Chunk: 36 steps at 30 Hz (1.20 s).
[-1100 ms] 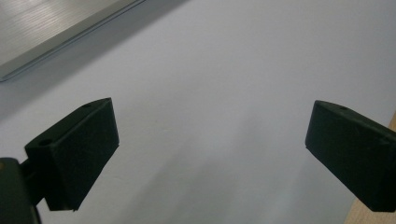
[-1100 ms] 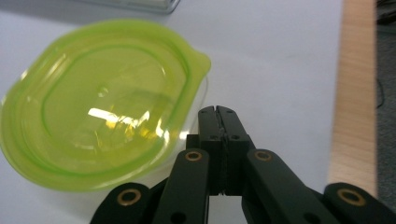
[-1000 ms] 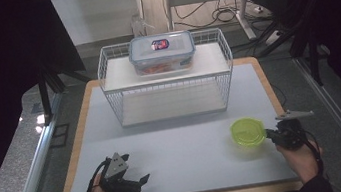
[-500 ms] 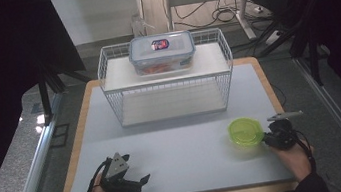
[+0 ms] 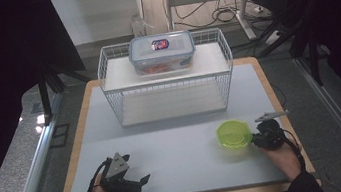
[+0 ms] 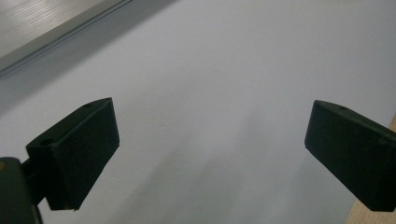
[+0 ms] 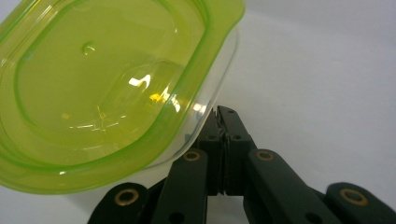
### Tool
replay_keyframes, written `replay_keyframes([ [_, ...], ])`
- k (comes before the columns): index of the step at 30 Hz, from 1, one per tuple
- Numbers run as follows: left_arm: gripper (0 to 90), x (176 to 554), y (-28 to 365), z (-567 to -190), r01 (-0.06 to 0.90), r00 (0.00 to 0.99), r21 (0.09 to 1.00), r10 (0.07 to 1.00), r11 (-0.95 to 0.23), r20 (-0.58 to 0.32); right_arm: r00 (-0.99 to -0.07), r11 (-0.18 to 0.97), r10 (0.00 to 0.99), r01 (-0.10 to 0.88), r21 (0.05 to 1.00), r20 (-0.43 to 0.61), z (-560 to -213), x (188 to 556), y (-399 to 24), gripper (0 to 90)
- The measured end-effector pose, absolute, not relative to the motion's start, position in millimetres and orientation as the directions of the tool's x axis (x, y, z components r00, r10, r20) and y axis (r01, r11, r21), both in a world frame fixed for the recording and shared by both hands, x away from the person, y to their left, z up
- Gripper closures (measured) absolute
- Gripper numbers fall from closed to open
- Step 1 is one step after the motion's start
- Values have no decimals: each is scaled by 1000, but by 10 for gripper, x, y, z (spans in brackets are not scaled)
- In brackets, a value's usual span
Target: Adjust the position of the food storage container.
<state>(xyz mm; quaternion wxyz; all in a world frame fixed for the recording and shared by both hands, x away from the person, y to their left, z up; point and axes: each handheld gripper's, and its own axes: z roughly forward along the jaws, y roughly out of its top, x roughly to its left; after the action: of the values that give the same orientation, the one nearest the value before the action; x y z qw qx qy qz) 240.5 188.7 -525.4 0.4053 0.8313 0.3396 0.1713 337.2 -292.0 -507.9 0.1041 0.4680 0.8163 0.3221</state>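
A small clear container with a lime-green lid sits on the grey mat at the front right. My right gripper lies level just right of it; in the right gripper view the container overlaps the left jaw, and the gripper has its jaws together with nothing between them, tips against the container's side under the lid's lip. My left gripper rests at the front left, open; its fingers stand wide apart over bare mat.
A white wire rack stands at the back middle of the mat, with a clear lidded food box on its top shelf. The wooden table edge runs close to my right hand.
My right gripper has moved left, and the green-lidded container has shifted left with it. The left gripper has stayed in place.
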Motion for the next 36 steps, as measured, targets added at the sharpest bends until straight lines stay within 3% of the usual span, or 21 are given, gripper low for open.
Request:
replay_keyframes([
  [15,31,2408,1885,-5256,428,712,786,702,-446,10,-626,407,755,680,609,195,-5135,3324,-2440,888],
  [36,32,2418,1871,-5263,429,716,784,698,-450,9,-684,444,701,642,625,204,-5198,3405,-1943,891],
])
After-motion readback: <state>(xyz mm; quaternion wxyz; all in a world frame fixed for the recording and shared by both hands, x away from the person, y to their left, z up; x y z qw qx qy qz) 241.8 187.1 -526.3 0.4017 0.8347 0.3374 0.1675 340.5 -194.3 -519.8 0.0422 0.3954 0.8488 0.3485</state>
